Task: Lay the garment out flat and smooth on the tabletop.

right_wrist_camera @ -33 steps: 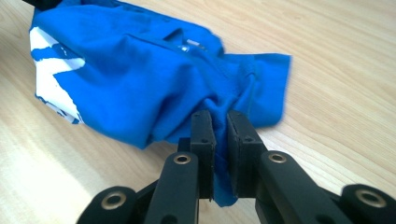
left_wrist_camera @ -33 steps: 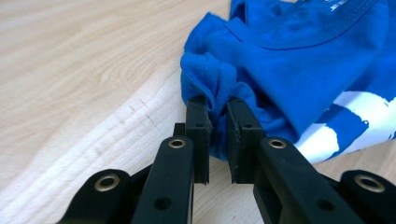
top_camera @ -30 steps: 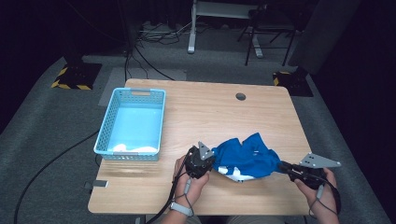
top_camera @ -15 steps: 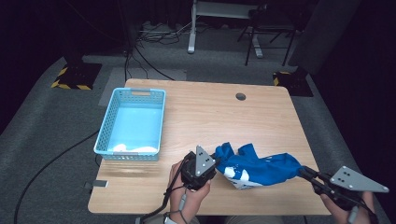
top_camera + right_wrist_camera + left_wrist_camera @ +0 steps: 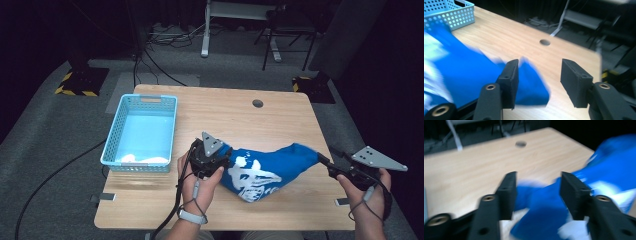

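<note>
Looking down from the high view, the blue cloth (image 5: 265, 172) is lying stretched across the table (image 5: 235, 115) between the left gripper (image 5: 222, 159) and right gripper (image 5: 324, 161), beside the basket (image 5: 141, 131). Both gripper views are showing jaws that have just been opening, standing about halfway apart, cloth loose between them and nothing pinched.

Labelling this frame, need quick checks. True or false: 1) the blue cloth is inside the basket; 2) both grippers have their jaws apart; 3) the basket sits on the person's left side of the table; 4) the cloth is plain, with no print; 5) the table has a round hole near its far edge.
1) False. The blue cloth lies stretched on the table, right of the basket.
2) True. The left gripper and the right gripper both stand open, jaws just opened, with cloth between them but not pressed.
3) True.
4) False. It carries a white print.
5) True. The hole is there.
</note>
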Demonstrator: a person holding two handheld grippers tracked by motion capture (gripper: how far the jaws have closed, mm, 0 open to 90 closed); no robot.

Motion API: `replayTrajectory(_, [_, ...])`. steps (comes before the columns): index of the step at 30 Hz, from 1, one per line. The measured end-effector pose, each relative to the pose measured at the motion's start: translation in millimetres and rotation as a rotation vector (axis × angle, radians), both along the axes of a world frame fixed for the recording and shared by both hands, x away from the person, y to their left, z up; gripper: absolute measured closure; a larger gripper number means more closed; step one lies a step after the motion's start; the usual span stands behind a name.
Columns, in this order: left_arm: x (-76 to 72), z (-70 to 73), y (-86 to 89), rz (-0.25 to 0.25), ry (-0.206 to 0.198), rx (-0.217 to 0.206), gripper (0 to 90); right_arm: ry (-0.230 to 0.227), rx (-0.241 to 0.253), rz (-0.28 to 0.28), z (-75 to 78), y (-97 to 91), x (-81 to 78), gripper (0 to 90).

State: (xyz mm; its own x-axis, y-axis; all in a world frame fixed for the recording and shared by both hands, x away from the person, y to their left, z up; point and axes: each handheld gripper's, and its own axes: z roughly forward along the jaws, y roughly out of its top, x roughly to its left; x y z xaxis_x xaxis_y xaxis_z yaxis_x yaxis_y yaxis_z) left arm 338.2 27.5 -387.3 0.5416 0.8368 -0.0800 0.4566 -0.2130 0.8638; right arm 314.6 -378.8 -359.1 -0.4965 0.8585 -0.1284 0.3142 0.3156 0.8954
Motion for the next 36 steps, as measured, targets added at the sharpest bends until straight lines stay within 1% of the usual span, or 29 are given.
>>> replayTrajectory(1, [0.7,-5.5,1.4,0.008,0.008,0.013,38.3,0.010,0.027,0.000,-10.4,-1.1,1.1,43.7])
replayTrajectory(2, [1.9,-11.0,2.9,0.013,0.023,0.019,38.3,0.010,0.027,0.000,-10.4,-1.1,1.1,43.7])
replayTrajectory(5, [8.3,-25.6,6.5,0.022,0.088,0.019,35.7,0.053,0.015,-0.001,-23.7,-1.4,5.1,40.7])
replayTrajectory(6, [9.9,-29.5,6.5,0.021,0.101,0.027,35.0,0.071,0.016,0.001,-28.3,-1.1,6.6,40.1])
replayTrajectory(10, [13.8,-42.2,2.4,0.019,0.125,0.044,34.7,0.097,0.006,0.009,-37.5,3.4,9.0,39.3])
replayTrajectory(11, [15.5,-45.7,0.5,0.021,0.130,0.064,34.5,0.102,0.005,0.011,-39.1,4.2,10.0,38.9])
replayTrajectory(15, [21.4,-58.5,-4.6,0.018,0.147,0.099,34.2,0.147,-0.017,0.019,-53.9,10.9,19.1,37.4])
replayTrajectory(16, [22.4,-62.4,-6.3,0.009,0.153,0.106,34.1,0.164,-0.023,0.020,-60.1,13.9,21.5,36.1])
replayTrajectory(17, [22.6,-65.1,-7.9,-0.001,0.162,0.115,34.0,0.181,-0.038,0.025,-68.2,18.5,23.7,34.6])
replayTrajectory(18, [21.9,-69.8,-10.8,-0.019,0.168,0.128,34.0,0.200,-0.056,0.034,-74.8,22.6,25.2,34.4])
replayTrajectory(19, [21.2,-72.4,-12.4,-0.026,0.171,0.136,34.1,0.230,-0.085,0.051,-86.0,29.2,27.3,34.4])
replayTrajectory(22, [19.7,-83.7,-18.3,-0.045,0.198,0.164,34.5,0.277,-0.113,0.059,-107.2,38.6,31.6,34.4])
replayTrajectory(26, [20.8,-95.8,-21.8,-0.064,0.243,0.194,35.7,0.333,-0.123,0.057,-123.1,42.0,37.5,33.7])
replayTrajectory(28, [21.1,-101.7,-24.2,-0.078,0.269,0.225,38.2,0.356,-0.129,0.060,-128.2,41.1,38.9,32.9])
replayTrajectory(29, [20.3,-104.0,-25.4,-0.079,0.271,0.240,41.5,0.370,-0.135,0.063,-130.4,40.3,39.1,32.4])
replayTrajectory(30, [17.5,-105.7,-27.3,-0.074,0.245,0.259,43.3,0.378,-0.137,0.062,-132.1,39.8,39.1,31.7])
replayTrajectory(31, [11.9,-106.1,-29.8,-0.084,0.225,0.274,47.3,0.382,-0.126,0.059,-135.5,37.1,37.0,31.4])
replayTrajectory(32, [11.9,-106.1,-29.8,-0.084,0.225,0.274,51.3,0.382,-0.126,0.059,-135.5,37.1,37.0,31.4])
replayTrajectory(33, [9.8,-106.2,-29.9,-0.094,0.227,0.267,51.3,0.382,-0.119,0.059,-136.1,35.8,35.5,31.4])
replayTrajectory(34, [7.4,-106.6,-30.4,-0.094,0.228,0.260,53.3,0.383,-0.112,0.058,-136.5,34.8,33.6,31.4])
replayTrajectory(35, [5.1,-106.6,-30.3,-0.099,0.228,0.259,53.8,0.382,-0.107,0.062,-137.1,32.6,29.6,31.5])
replayTrajectory(36, [2.6,-106.4,-30.0,-0.107,0.230,0.260,53.8,0.382,-0.107,0.062,-137.1,32.6,29.6,31.5])
